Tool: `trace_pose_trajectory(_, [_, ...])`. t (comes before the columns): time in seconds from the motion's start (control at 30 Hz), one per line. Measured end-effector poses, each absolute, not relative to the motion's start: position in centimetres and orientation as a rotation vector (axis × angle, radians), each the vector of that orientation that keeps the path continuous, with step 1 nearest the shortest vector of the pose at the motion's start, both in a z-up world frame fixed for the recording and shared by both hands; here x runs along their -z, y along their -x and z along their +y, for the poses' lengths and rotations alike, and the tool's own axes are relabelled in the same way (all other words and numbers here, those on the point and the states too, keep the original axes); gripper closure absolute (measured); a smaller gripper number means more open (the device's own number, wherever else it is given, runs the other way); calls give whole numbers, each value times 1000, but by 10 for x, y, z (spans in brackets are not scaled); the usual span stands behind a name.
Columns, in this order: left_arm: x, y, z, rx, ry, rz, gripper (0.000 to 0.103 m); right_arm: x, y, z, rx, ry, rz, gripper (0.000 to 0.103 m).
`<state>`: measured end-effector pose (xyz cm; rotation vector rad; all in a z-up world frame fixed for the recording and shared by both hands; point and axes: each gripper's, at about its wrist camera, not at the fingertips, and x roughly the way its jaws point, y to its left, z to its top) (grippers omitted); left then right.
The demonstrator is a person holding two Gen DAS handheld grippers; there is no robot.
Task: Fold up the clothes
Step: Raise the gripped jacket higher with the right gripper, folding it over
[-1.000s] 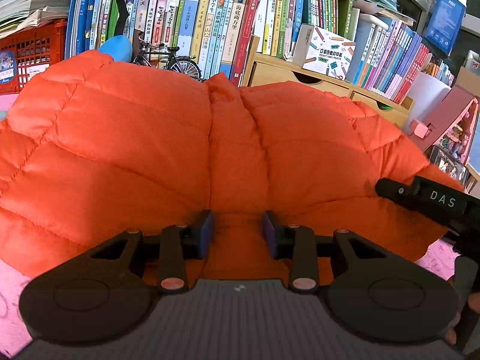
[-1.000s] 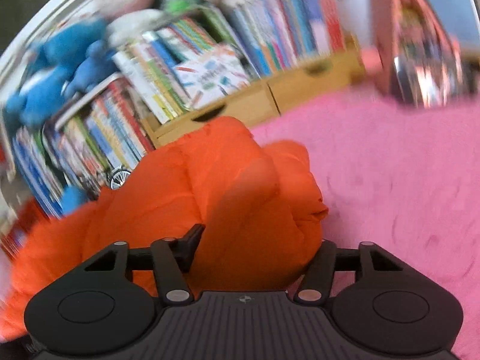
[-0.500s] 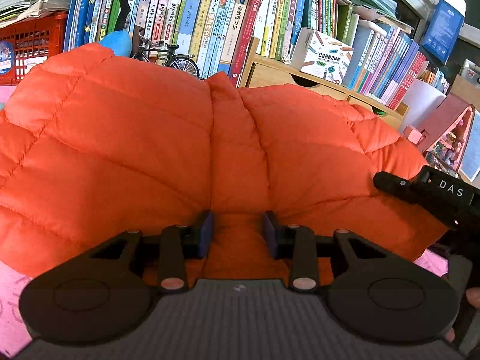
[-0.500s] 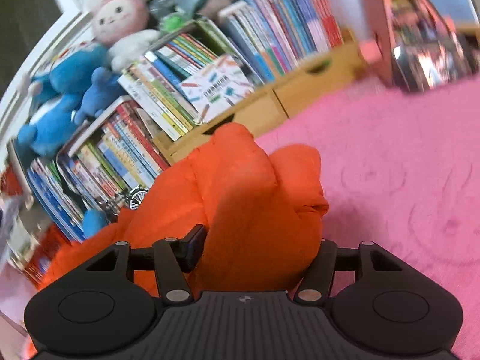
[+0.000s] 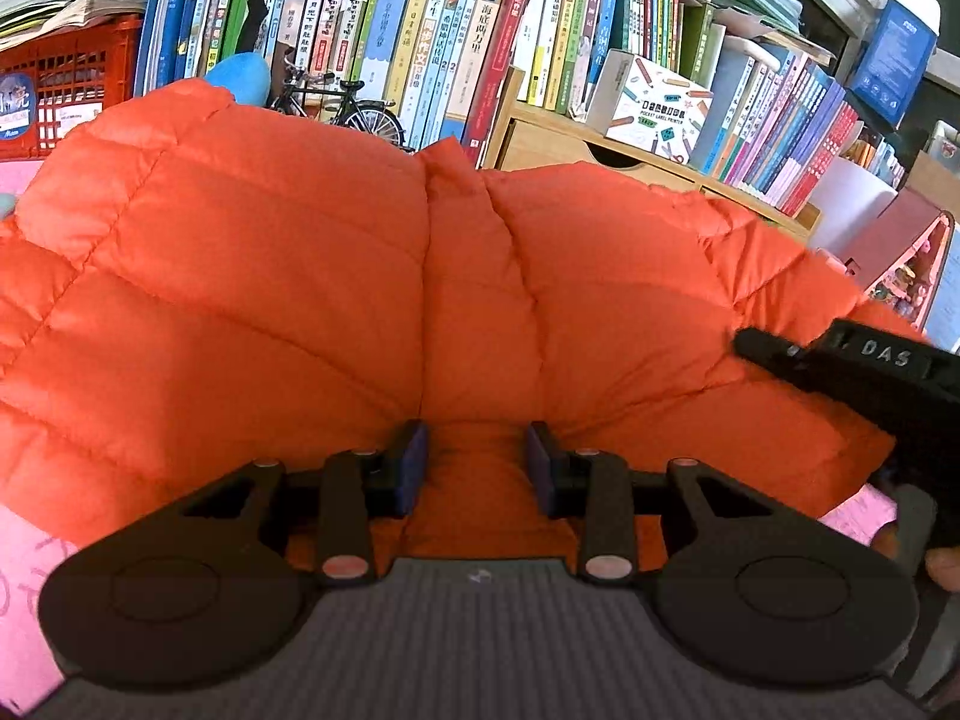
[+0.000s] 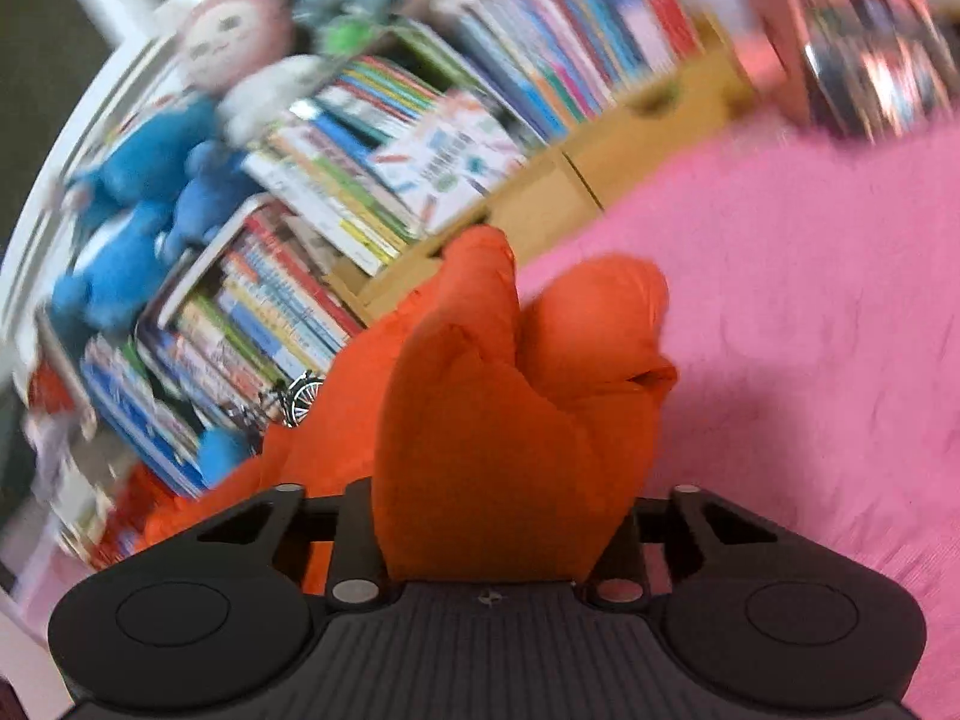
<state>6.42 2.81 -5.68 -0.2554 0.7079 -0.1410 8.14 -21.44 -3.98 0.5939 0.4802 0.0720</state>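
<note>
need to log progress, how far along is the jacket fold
Done: not much shows. The orange puffer jacket is bunched, with no flat, squared fold visible. In hand: the left gripper has its jaws around a fold of the jacket's near edge, and the right gripper has a thick puff of it filling its jaws above the pink blanket. Left: laying it flat and making the folds themselves.
</note>
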Motion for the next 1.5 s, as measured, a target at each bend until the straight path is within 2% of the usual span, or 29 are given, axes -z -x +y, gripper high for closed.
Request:
trace_pose_trajectory(0.1, [53, -55, 19, 217, 273, 733, 67, 16, -60, -204, -29, -408, 382, 77])
trace_pose_trajectory(0.27, [50, -33, -6, 368, 277, 759, 67, -15, -16, -185, 42, 56, 199, 77])
trace_pose_trajectory(0.47, [15, 6, 49, 264, 308, 622, 66, -15, 4, -154, 58, 417, 100, 77])
trace_pose_trajectory(0.8, [42, 5, 146, -73, 356, 657, 62, -9, 28, -60, -102, 678, -77, 77])
trace_pose_trajectory(1.1, [59, 10, 159, -24, 389, 681, 60, 24, 44, 31, -321, 824, -101, 75])
trace_pose_trajectory(1.5, [61, 9, 157, -11, 364, 666, 60, 39, 50, 52, -361, 867, -70, 73])
